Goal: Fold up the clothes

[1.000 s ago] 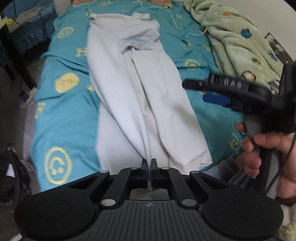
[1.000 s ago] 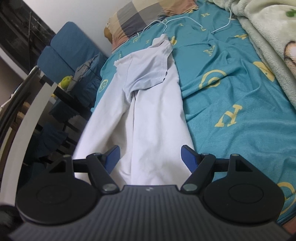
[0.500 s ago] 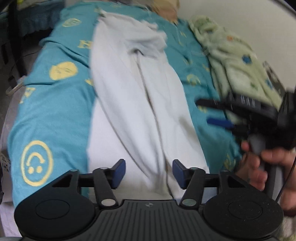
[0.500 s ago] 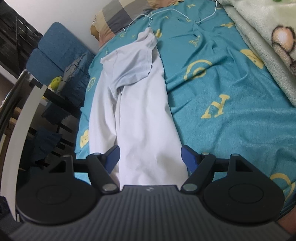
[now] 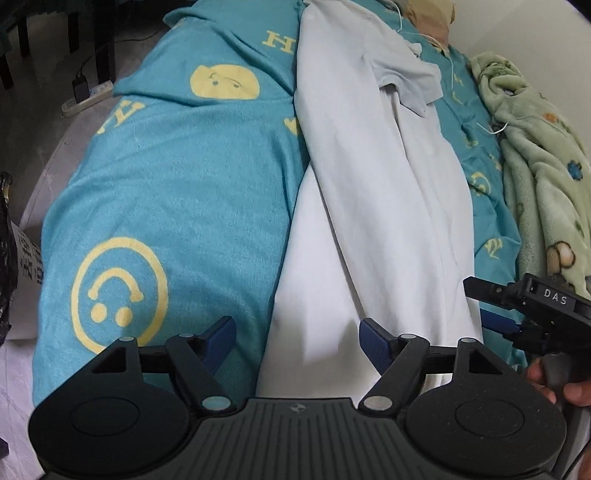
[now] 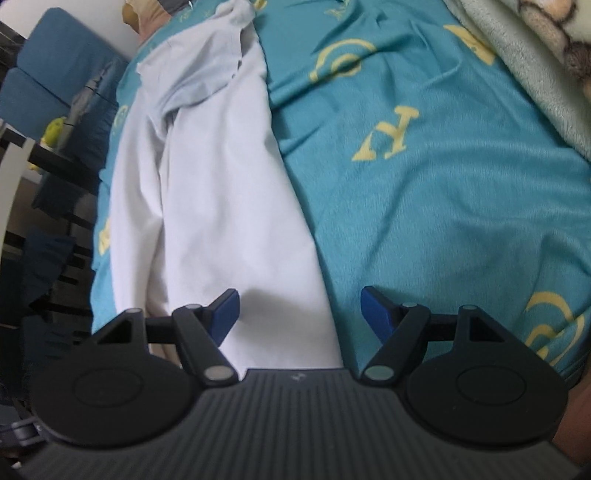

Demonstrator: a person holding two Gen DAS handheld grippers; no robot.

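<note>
The near hem of the white garment is cut off in both wrist views by the black gripper bodies, so how its bottom edge lies cannot be told. Its far end, where a pale grey-white sleeve or collar part is folded over, is small and warped by the lens. A pillow at the head of the bed is mostly out of frame, and thin white wire hangers beside it are barely traceable.

The garment lies lengthwise down the middle of a bed covered by a teal sheet printed with yellow smiley faces and letters. It is already folded into a long narrow strip, with a lower layer showing along its left edge. A pale green fleece blanket with cartoon prints is bunched along the right side of the bed by a white wall. On the floor at the left sit a power strip and dark furniture legs; the right wrist view shows a blue chair beyond the bed.

The left gripper hovers low over the garment's near left edge, its blue-padded fingers spread wide and holding nothing. The right gripper is likewise spread wide and empty, straddling the garment's near right edge, level with the left one and gripped by a hand partly in view
</note>
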